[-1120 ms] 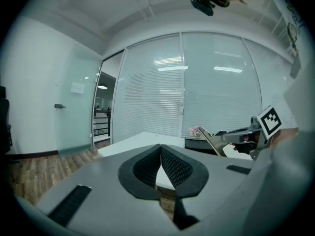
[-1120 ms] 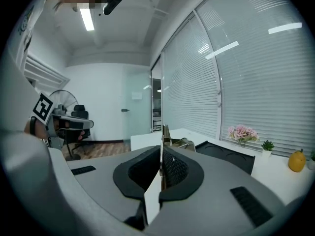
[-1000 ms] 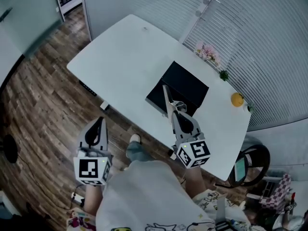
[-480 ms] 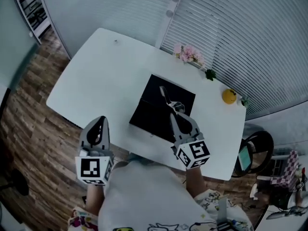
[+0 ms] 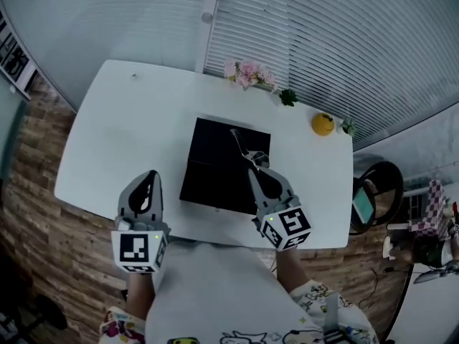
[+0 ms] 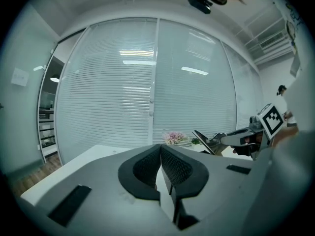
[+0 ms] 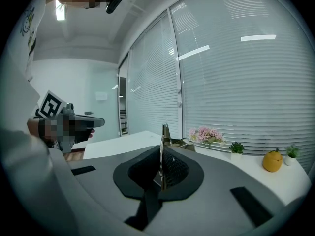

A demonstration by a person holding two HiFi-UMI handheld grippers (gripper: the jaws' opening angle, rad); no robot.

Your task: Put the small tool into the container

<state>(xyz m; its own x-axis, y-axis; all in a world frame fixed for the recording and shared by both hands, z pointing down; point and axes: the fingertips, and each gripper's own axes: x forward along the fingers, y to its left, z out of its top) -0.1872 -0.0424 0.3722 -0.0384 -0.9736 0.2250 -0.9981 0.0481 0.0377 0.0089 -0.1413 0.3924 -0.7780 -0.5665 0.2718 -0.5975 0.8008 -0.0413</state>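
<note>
Gripping a metal blade (image 5: 238, 142), right tool (image 5: 252, 169) above black container (image 5: 206, 165); left tool (image 5: 148, 176) closed.

It looked like an office: a white desk (image 5: 129, 127) stood against glass walls hung with slatted blinds (image 5: 344, 41), wood-plank floor (image 5: 43, 235) beneath, a dark chair (image 5: 380, 185) just off its right edge.

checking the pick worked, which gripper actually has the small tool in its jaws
The right gripper: its jaws pinch the thin metal tool, which sticks out ahead. The left gripper has its jaws closed on nothing.
</note>
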